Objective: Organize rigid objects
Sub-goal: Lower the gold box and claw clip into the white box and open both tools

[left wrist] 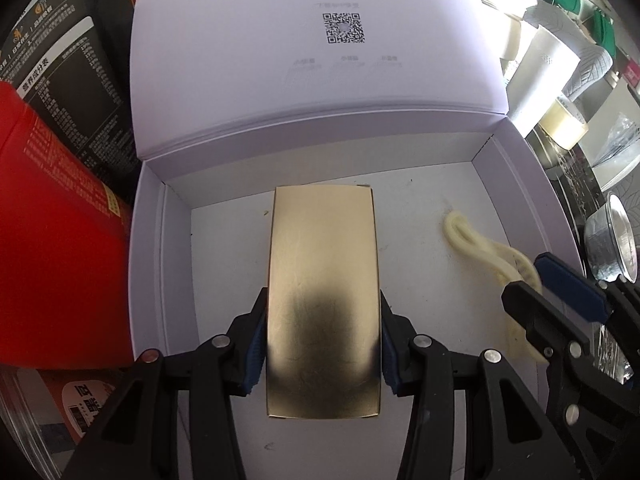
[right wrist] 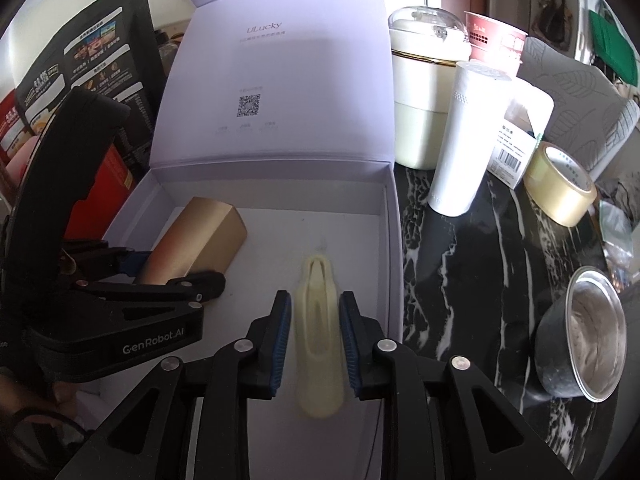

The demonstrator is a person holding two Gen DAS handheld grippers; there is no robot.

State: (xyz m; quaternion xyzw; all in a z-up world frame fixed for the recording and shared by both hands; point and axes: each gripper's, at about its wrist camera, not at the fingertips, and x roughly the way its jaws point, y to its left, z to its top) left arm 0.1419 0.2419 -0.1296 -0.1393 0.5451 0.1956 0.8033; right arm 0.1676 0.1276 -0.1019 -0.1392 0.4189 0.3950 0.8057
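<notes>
**Both grippers were down inside the white box**

Firmly, your left gripper [left wrist: 323,344] was clamped on the gold box [left wrist: 323,280], its blue pads pressed flat against the two long sides. You held that gold box low over the floor of the open white box [left wrist: 168,248], near the middle; whether its far end touched the floor I cannot tell. The white box's lid [left wrist: 280,60] stood upright at the back, showing a printed QR code.

Your right gripper [right wrist: 314,336] sat to the right, in the same white box. Its jaws stood slightly apart, with the cream plastic piece [right wrist: 318,320] between them; a thin gap showed on each side of the piece, so the pads were not pressing on it. That piece looked blurred, lying lengthwise towards the back wall.

Outside the box, on the dark marbled table [right wrist: 460,280], you had a white cylinder [right wrist: 464,140], a roll of clear tape [right wrist: 560,184] and a foil cup [right wrist: 584,332].
</notes>
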